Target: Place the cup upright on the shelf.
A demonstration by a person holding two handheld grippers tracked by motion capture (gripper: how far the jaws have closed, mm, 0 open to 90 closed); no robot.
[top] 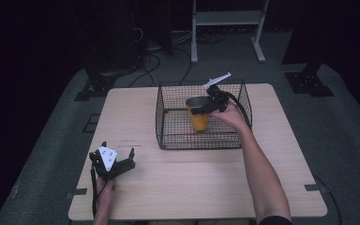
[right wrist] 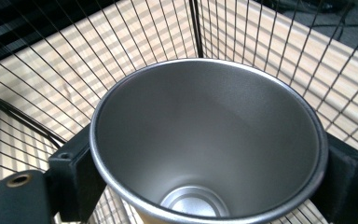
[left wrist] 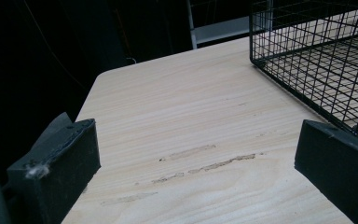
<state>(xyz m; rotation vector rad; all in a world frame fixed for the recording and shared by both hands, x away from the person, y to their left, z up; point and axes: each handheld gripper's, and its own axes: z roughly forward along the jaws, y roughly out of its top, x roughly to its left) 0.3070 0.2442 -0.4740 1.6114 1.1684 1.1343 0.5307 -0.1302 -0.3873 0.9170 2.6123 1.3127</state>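
One cup (top: 198, 114), one wire basket (top: 168, 119)

high: overhead, facing forward-down | left: low, near table (left wrist: 191, 121) | right: close inside basket (right wrist: 261, 42)

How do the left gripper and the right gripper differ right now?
The left gripper sits low at the near left of the wooden table, jaws wide apart, holding nothing. The right gripper reaches into the black wire basket, clamped on the orange steel-lined cup. Both are hand-held.
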